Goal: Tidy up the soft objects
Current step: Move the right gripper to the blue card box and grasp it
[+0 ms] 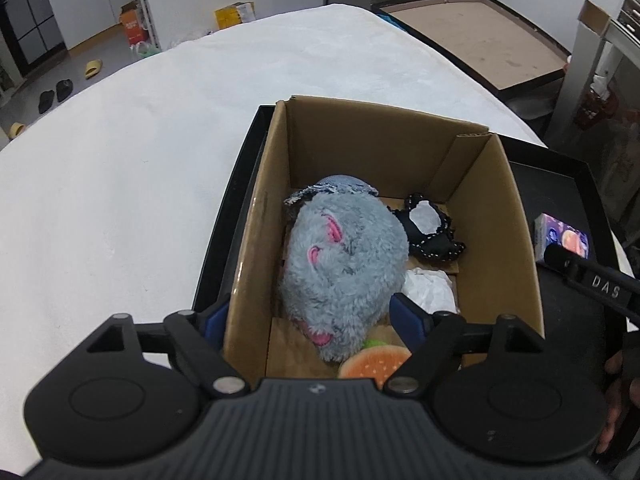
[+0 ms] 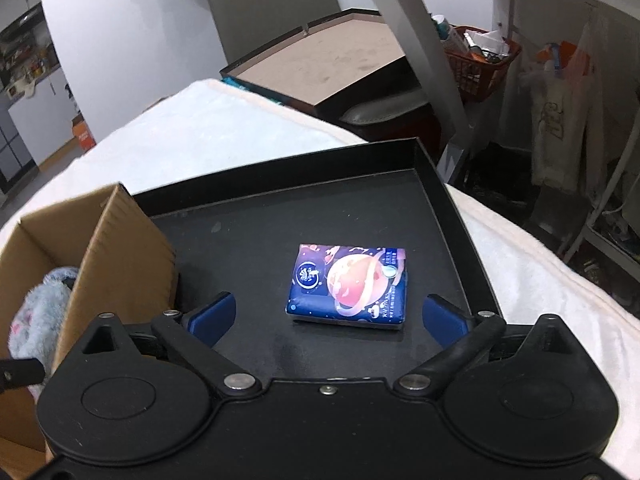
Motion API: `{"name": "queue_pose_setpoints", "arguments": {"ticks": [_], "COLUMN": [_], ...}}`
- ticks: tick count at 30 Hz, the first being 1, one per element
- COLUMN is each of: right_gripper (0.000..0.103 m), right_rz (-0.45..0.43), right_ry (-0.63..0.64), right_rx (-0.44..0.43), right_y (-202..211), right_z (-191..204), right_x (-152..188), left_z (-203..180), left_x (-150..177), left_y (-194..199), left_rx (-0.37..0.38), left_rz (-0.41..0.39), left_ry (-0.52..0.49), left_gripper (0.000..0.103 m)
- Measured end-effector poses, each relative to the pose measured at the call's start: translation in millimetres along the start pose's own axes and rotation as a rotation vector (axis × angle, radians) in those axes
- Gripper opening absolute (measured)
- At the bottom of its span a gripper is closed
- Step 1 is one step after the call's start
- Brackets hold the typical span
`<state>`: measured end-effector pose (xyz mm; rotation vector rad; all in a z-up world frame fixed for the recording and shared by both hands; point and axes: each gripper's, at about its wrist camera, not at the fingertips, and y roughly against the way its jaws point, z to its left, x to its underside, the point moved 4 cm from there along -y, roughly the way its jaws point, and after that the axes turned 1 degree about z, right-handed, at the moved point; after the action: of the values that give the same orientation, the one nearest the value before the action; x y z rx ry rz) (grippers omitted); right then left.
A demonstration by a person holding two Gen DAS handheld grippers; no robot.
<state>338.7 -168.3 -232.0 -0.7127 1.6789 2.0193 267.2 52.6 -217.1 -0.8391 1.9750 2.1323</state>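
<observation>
A cardboard box stands in a black tray. In it lie a fluffy grey plush toy, a black fabric piece with white dots, crumpled white paper and a plush burger. My left gripper is open above the box's near edge, its fingers astride the box's left wall and the plush. A blue tissue pack lies on the tray right of the box. My right gripper is open and empty, just short of the pack.
The tray sits on a white fleece-covered table. A brown board with a black frame lies beyond the table. A red basket and hanging bags are at the right. Boxes and slippers lie on the floor at left.
</observation>
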Motion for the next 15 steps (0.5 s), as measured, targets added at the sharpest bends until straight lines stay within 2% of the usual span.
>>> {"name": "queue_pose_setpoints", "arguments": {"ticks": [9, 11, 13, 15], "right_gripper": [0.099, 0.091, 0.074, 0.071], "right_rz": [0.008, 0.005, 0.010, 0.018], "right_ry": [0.031, 0.031, 0.025, 0.012], "right_rx": [0.026, 0.024, 0.032, 0.033], "right_y": [-16, -17, -18, -19], "right_z": [3, 3, 1, -3], "right_x": [4, 4, 5, 5], "left_z": [-8, -10, -10, -11], "left_x": [1, 1, 1, 1], "left_y": [-5, -6, -6, -6], "left_rx": [-0.061, -0.070, -0.078, -0.083], "left_rz": [-0.008, -0.009, -0.011, -0.013], "left_ry": [-0.003, -0.005, -0.003, -0.004], "left_gripper": [0.084, 0.084, 0.084, 0.084]}}
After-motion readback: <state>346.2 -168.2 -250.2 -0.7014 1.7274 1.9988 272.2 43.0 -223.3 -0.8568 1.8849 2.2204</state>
